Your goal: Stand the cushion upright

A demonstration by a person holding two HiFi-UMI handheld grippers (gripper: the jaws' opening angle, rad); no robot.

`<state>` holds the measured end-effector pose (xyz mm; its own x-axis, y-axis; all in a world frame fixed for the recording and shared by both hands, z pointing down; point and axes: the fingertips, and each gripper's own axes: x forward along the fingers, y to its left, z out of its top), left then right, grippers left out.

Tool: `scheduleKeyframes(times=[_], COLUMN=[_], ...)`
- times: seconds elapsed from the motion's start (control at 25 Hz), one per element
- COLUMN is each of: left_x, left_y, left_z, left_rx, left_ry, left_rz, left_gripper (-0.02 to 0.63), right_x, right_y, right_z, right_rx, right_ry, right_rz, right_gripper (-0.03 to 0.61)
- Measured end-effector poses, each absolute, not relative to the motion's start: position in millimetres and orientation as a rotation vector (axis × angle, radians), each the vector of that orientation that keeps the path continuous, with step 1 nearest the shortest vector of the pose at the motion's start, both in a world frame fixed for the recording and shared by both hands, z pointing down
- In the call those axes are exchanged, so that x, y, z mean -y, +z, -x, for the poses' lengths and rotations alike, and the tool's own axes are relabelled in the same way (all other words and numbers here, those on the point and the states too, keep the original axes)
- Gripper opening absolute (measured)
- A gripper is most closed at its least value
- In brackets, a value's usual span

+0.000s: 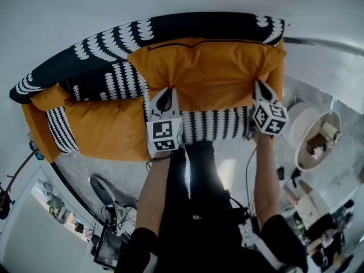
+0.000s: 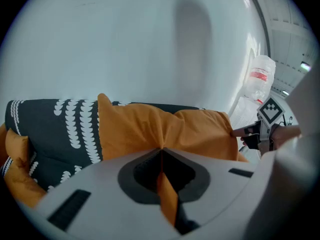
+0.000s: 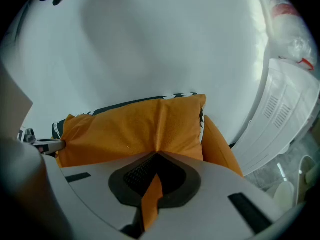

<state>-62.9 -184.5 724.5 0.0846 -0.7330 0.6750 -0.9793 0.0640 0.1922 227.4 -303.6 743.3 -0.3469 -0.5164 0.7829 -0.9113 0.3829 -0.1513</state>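
Note:
The orange cushion (image 1: 205, 73) leans against the black-and-white patterned sofa back (image 1: 114, 44), its lower edge raised off the striped seat (image 1: 216, 124). My left gripper (image 1: 166, 92) is shut on the cushion's lower left edge, and my right gripper (image 1: 257, 85) is shut on its lower right corner. In the left gripper view a fold of the orange cushion (image 2: 165, 126) runs between the closed jaws, with the right gripper (image 2: 267, 126) at the far end. In the right gripper view the orange cushion (image 3: 135, 126) is pinched the same way.
A second orange cushion (image 1: 105, 127) and a striped one (image 1: 60, 129) lie on the sofa's left half. A round white table (image 1: 301, 124) stands at the right. A white wall rises behind the sofa, and a white ribbed panel (image 3: 287, 114) stands to its right.

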Motion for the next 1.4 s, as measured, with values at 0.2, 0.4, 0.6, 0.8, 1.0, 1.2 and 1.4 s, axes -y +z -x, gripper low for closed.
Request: scheduleKeyframes(times=[0.2,0.4,0.6,0.8,1.0,1.2,1.4], left_x=[203,206,206,205,204,196,176], left_y=[736,753,757,761,765,752,731], left_z=[60,56,62,57,68,81,91], left_rx=[1.706,1.698,1.699,1.708,1.692,1.717,1.769], left_ry=[0.48,0.491,0.494,0.499,0.465,0.474,0.458], left_rz=[-1.716,-1.708,-1.689,-1.667,-1.631,-1.63,-1.621], left_gripper=[0.003,0.003,0.003,0.008,0.066,0.092,0.092], right_x=[322,327,328,327,329,309,284], right_y=[751,768,774,781,777,767,746], right_z=[-231,-233,-229,-235,-239,-240,-231], right_rx=[2.0,1.994,1.985,1.983,1.959,1.942,1.979], right_ry=[0.792,0.802,0.828,0.87,0.841,0.804,0.804], right_rz=[-1.248,-1.227,-1.224,-1.237,-1.289,-1.297,-1.283], right_gripper=[-0.002,-0.002,-0.002,0.002,0.044,0.06,0.06])
